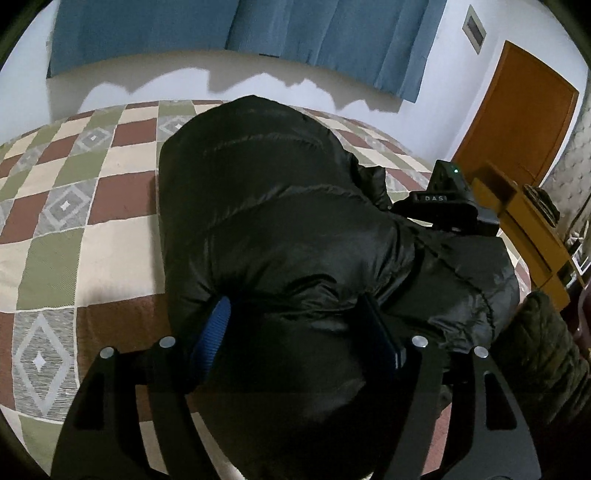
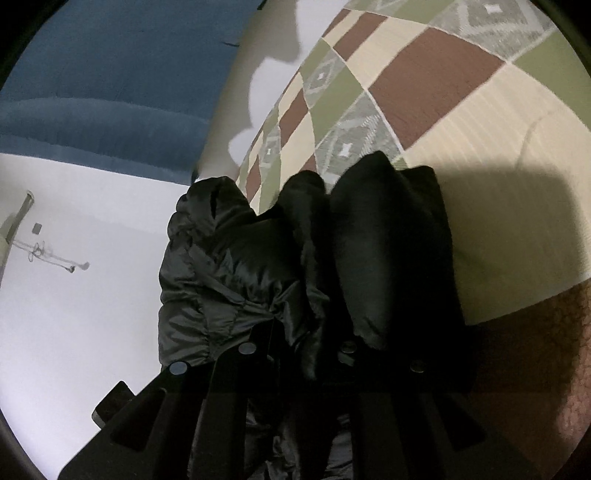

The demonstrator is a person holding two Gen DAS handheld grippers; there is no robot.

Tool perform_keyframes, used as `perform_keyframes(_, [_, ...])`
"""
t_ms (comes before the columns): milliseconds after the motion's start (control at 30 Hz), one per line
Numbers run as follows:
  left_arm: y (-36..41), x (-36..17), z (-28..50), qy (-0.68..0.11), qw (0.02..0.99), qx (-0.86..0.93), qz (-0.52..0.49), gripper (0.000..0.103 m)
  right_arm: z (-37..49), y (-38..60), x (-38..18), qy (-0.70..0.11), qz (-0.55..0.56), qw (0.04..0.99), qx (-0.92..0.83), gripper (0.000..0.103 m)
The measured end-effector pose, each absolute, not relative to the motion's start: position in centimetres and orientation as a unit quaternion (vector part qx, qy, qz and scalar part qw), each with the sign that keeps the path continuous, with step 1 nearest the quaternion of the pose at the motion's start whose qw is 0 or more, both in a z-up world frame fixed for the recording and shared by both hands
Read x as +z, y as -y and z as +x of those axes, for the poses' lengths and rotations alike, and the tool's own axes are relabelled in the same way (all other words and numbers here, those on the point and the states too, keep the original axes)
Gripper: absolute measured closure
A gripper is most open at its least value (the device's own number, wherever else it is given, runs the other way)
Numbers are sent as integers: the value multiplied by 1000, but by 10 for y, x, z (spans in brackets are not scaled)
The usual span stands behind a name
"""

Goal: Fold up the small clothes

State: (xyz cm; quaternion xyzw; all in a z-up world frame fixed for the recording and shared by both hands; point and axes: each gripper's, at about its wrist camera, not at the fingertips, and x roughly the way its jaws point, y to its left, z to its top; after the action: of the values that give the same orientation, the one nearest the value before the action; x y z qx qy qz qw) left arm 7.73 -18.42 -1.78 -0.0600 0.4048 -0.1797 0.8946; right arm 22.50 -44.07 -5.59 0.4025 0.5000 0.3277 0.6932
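Observation:
A black puffer jacket (image 1: 266, 206) lies on the checked bedspread (image 1: 74, 206), bunched and partly folded. My left gripper (image 1: 295, 325) stands over its near end, its blue-padded fingers (image 1: 212, 332) wide apart with a thick bulge of jacket between them. My right gripper (image 2: 310, 332) is shut on a bunched part of the jacket (image 2: 229, 266) and holds it up off the bed. Its body shows in the left wrist view (image 1: 439, 206) at the jacket's right side. The right fingertips are hidden in the dark fabric.
The bedspread (image 2: 461, 92) spreads left and beyond the jacket. Blue curtains (image 1: 258, 29) hang on the white wall behind. An orange door (image 1: 517, 118) and a yellow wooden cabinet (image 1: 524, 229) stand to the right. A dark green sleeve (image 1: 539, 343) is at the right edge.

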Motion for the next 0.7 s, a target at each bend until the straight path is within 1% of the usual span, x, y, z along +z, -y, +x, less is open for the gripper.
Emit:
perform_keyframes(267, [190, -22, 76, -408, 895, -173, -51, 32, 224, 444, -56, -503, 403, 694, 322, 93])
perform_keyframes(333, [190, -23, 76, -409, 894, -173, -54, 32, 224, 446, -55, -502, 405, 693, 322, 90])
perform_keyframes(433, [188, -25, 76, -411, 893, -173, -58, 32, 218, 451, -46, -500, 404, 700, 311, 74])
perform_keyframes(500, [186, -26, 76, -412, 892, -173, -61, 32, 215, 456, -40, -497, 402, 706, 304, 47])
perform_keyframes(533, [185, -27, 77, -413, 892, -173, -64, 32, 211, 458, -36, -495, 401, 709, 302, 41])
perform_keyframes(567, [185, -27, 77, -414, 891, -174, -66, 32, 203, 462, -28, -492, 395, 715, 302, 38])
perform_keyframes(633, [185, -27, 77, -414, 891, -175, -68, 32, 192, 464, -18, -494, 382, 719, 305, 37])
perform_keyframes(700, [185, -27, 78, -414, 890, -175, -68, 32, 173, 467, -7, -496, 368, 724, 307, 33])
